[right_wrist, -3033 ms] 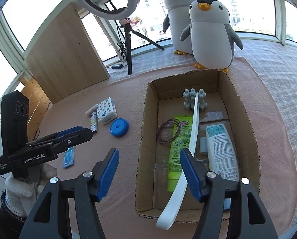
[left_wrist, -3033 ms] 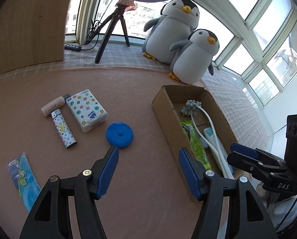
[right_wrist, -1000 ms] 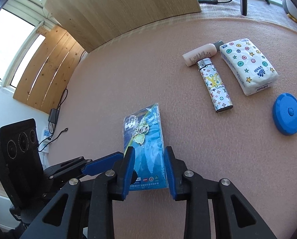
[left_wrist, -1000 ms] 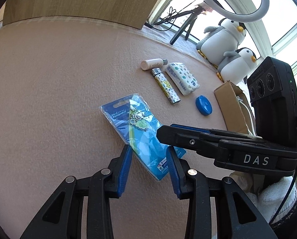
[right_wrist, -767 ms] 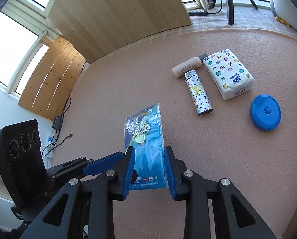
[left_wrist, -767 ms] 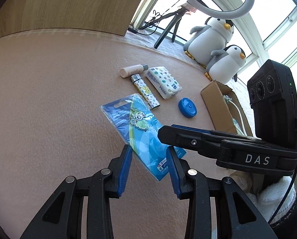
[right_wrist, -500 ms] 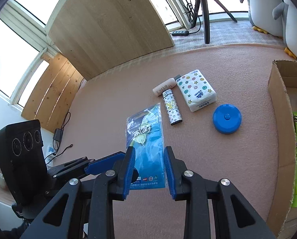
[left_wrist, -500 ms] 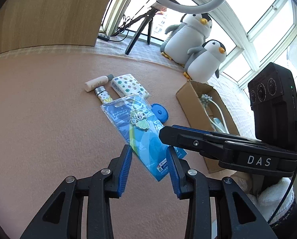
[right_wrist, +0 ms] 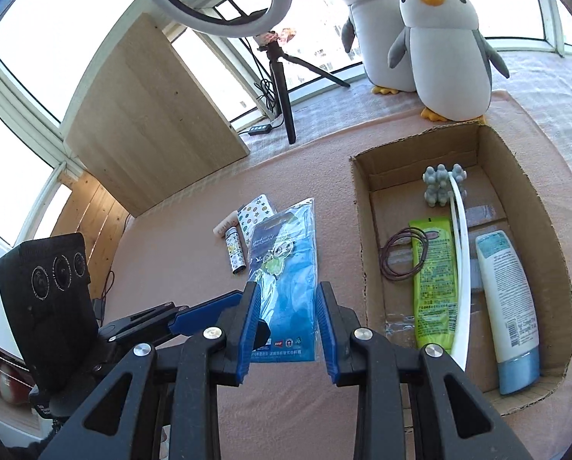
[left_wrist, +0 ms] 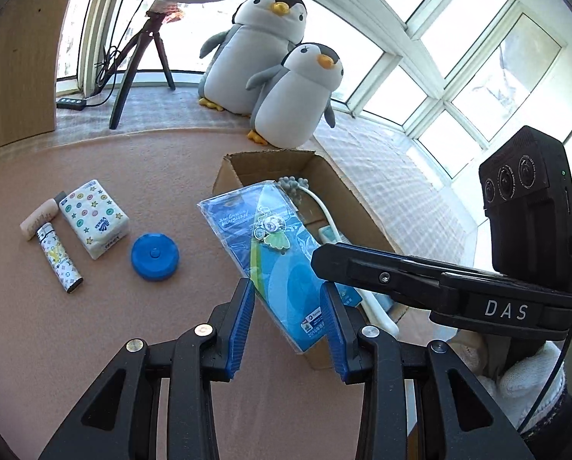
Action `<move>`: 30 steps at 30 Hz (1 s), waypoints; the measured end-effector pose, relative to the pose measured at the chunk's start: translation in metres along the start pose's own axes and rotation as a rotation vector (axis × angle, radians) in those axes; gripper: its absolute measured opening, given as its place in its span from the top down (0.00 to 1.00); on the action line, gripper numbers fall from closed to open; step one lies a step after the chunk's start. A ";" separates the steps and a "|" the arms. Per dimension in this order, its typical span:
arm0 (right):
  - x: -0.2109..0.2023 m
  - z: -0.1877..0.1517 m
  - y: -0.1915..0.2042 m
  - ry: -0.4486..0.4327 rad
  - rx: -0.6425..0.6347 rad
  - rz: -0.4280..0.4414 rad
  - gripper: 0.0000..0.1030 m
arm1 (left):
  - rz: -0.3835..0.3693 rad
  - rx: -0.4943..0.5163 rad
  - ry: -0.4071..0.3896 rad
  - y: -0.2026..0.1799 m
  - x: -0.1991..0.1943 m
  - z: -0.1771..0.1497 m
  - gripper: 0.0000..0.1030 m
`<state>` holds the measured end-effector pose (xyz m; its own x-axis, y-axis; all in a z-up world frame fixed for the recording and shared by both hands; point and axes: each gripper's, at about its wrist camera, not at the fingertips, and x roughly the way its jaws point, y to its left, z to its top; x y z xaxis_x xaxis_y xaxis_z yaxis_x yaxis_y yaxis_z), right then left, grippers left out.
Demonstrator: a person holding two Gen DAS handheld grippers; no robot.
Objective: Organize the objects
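Both the left gripper [left_wrist: 287, 320] and the right gripper [right_wrist: 284, 326] are clamped on the lower end of a flat, glossy blue plastic packet with a small green charm inside [left_wrist: 274, 253], holding it in the air beside the near wall of the open brown cardboard box [right_wrist: 360, 230]. Inside the box lie a green tube [right_wrist: 433, 280], a long white plastic massager with grey knobs [right_wrist: 460, 245], a white bottle with a blue cap [right_wrist: 510, 306] and thin dark hair bands [right_wrist: 400, 255]. On the pink felt-like mat [left_wrist: 94, 326] sit a round blue disc [left_wrist: 154, 256], a soft tissue pack printed with stars [left_wrist: 93, 217], a patterned lighter [left_wrist: 59, 262] and a small beige tube [left_wrist: 37, 218], with two plush grey penguins [left_wrist: 282, 88] behind the box.
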<state>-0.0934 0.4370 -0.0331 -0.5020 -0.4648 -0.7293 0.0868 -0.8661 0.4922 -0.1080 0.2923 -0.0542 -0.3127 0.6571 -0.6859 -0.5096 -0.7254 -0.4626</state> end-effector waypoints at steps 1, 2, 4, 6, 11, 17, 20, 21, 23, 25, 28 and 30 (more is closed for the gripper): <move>-0.005 0.000 -0.007 -0.007 0.009 -0.007 0.74 | -0.010 0.010 0.006 -0.007 0.007 0.003 0.62; -0.010 0.000 -0.014 -0.015 0.019 -0.015 0.74 | -0.020 0.020 0.012 -0.014 0.014 0.005 0.62; -0.020 0.000 -0.027 -0.028 0.039 -0.032 0.74 | -0.040 0.042 0.027 -0.027 0.026 0.009 0.63; -0.028 -0.001 -0.039 -0.039 0.058 -0.046 0.74 | -0.056 0.060 0.039 -0.040 0.038 0.011 0.63; -0.045 -0.001 -0.064 -0.057 0.091 -0.072 0.74 | -0.086 0.096 0.065 -0.066 0.062 0.014 0.63; -0.055 -0.001 -0.083 -0.070 0.112 -0.098 0.74 | -0.107 0.119 0.076 -0.085 0.073 0.016 0.64; -0.054 -0.002 -0.089 -0.077 0.132 -0.103 0.73 | -0.110 0.106 0.062 -0.084 0.070 0.019 0.63; -0.054 -0.002 -0.090 -0.077 0.138 -0.104 0.73 | -0.107 0.104 0.059 -0.083 0.069 0.019 0.63; -0.052 -0.002 -0.090 -0.077 0.142 -0.107 0.67 | -0.096 0.100 0.057 -0.078 0.066 0.020 0.63; -0.050 -0.002 -0.088 -0.076 0.140 -0.101 0.66 | -0.089 0.094 0.056 -0.074 0.063 0.019 0.63; -0.047 -0.001 -0.081 -0.070 0.129 -0.094 0.66 | -0.078 0.085 0.052 -0.066 0.057 0.018 0.63; -0.044 -0.002 -0.076 -0.064 0.119 -0.086 0.65 | -0.070 0.079 0.051 -0.061 0.053 0.017 0.63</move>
<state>-0.0760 0.5224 -0.0395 -0.5574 -0.3739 -0.7413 -0.0597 -0.8725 0.4849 -0.1073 0.3750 -0.0533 -0.2338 0.6928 -0.6822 -0.5913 -0.6582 -0.4659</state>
